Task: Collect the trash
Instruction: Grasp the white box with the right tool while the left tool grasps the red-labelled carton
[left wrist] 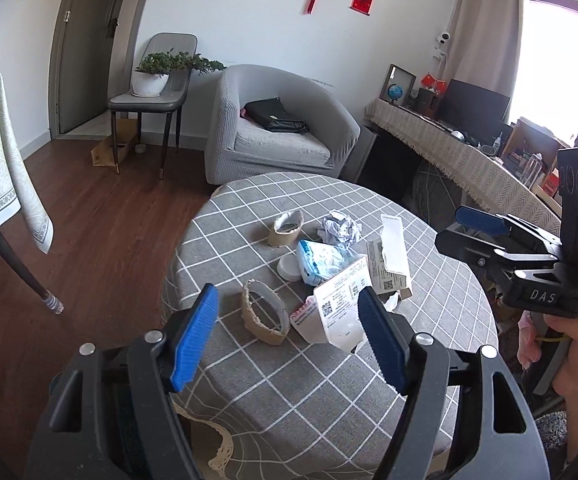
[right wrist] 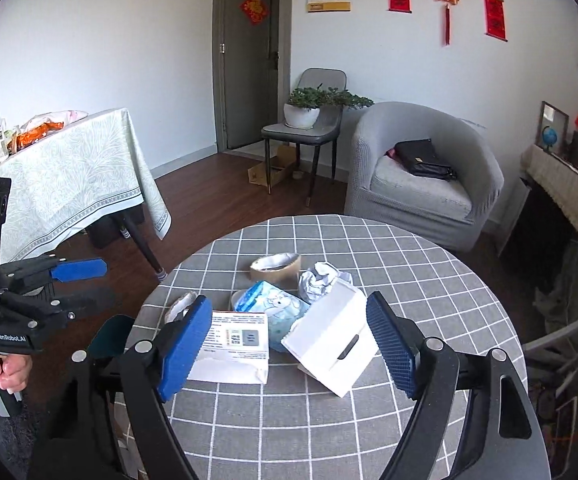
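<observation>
- left gripper [left wrist: 289, 336]: jaws spread wide, nothing in them, hanging over the near-left edge of the round checked table [left wrist: 429, 308]
- trash is piled mid-table: torn cardboard ring [left wrist: 263, 312] nearest it, second ring [left wrist: 285, 227] farther back, blue plastic pack [right wrist: 273, 314], crumpled paper ball [right wrist: 321, 280], torn white boxes [right wrist: 329, 344]
- right gripper [right wrist: 289, 344]: also wide open and empty, blue pads either side of the boxes, not touching

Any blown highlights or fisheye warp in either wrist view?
Left wrist view: window at right is blown out to white; the trash on the round table stays sharp. Right wrist view: even light, no clipped area; walls and door frame bow toward the edges, dark vignette in the corners.
</observation>
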Demonstrator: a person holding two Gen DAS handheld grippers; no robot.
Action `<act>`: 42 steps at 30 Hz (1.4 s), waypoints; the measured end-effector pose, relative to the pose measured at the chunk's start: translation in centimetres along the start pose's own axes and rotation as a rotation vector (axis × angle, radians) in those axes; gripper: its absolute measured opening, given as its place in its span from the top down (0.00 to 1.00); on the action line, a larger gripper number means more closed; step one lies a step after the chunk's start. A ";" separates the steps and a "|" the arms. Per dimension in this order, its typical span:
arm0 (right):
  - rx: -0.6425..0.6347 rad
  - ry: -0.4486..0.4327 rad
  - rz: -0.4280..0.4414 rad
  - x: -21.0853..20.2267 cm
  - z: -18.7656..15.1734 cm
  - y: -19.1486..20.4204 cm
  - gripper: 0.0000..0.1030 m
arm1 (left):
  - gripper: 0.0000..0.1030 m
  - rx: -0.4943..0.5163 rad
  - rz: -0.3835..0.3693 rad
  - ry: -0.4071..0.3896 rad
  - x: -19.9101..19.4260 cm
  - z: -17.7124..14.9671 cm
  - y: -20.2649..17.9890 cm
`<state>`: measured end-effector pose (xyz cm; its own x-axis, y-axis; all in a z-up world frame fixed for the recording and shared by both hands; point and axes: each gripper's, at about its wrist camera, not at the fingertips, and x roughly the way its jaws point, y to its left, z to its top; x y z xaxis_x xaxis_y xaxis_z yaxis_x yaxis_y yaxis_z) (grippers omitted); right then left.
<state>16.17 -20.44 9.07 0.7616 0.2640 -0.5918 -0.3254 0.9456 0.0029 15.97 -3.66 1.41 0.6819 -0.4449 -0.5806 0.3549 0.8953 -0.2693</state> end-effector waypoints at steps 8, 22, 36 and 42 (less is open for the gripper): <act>0.096 0.017 -0.013 -0.1 -1.3 -3.6 0.22 | 0.29 -0.019 -0.039 0.071 4.7 -0.7 -1.4; 0.348 0.055 0.110 1.0 -3.3 -8.7 0.21 | 0.49 -0.121 -0.146 0.128 8.4 -0.9 -1.7; 0.589 0.136 0.295 4.9 -4.8 -9.6 0.19 | 0.81 -0.038 -0.164 0.144 9.5 -1.4 -4.2; 0.645 0.157 0.297 6.0 -5.1 -9.7 0.14 | 0.98 -0.001 -0.143 0.153 9.2 -1.5 -4.7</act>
<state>21.07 -28.97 1.38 0.5869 0.5426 -0.6010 -0.0740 0.7751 0.6275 19.63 -11.98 -3.82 0.5199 -0.5587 -0.6462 0.4404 0.8235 -0.3576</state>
